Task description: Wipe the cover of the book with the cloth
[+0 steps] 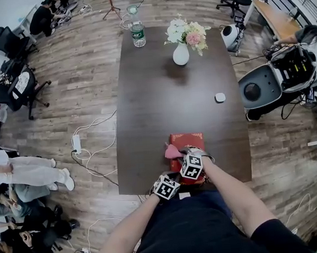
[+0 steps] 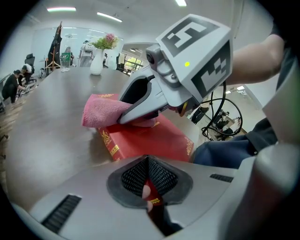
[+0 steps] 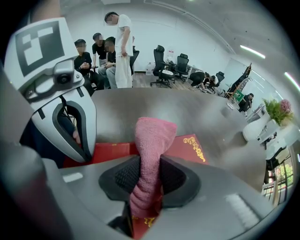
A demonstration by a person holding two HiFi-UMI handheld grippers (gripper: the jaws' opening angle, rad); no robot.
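Note:
A red book (image 1: 187,141) with gold print lies near the front edge of the dark table (image 1: 161,95). My left gripper (image 2: 149,187) is shut on the book (image 2: 150,140) at its near edge; red cover with gold shows between the pads. A pink cloth (image 3: 153,140) is held in my right gripper (image 3: 149,177), which is shut on it. The cloth's free end rests on the book's cover (image 3: 193,146). In the left gripper view the cloth (image 2: 101,111) hangs over the book's far left corner under the right gripper (image 2: 140,110). In the head view both grippers, left (image 1: 166,187) and right (image 1: 191,167), sit close together over the book.
A white vase of flowers (image 1: 181,54) and a water bottle (image 1: 138,34) stand at the table's far end. A small white object (image 1: 220,97) lies at the right edge. Office chairs (image 1: 11,86), seated people and floor cables (image 1: 89,151) are on the left; a white machine (image 1: 265,86) is on the right.

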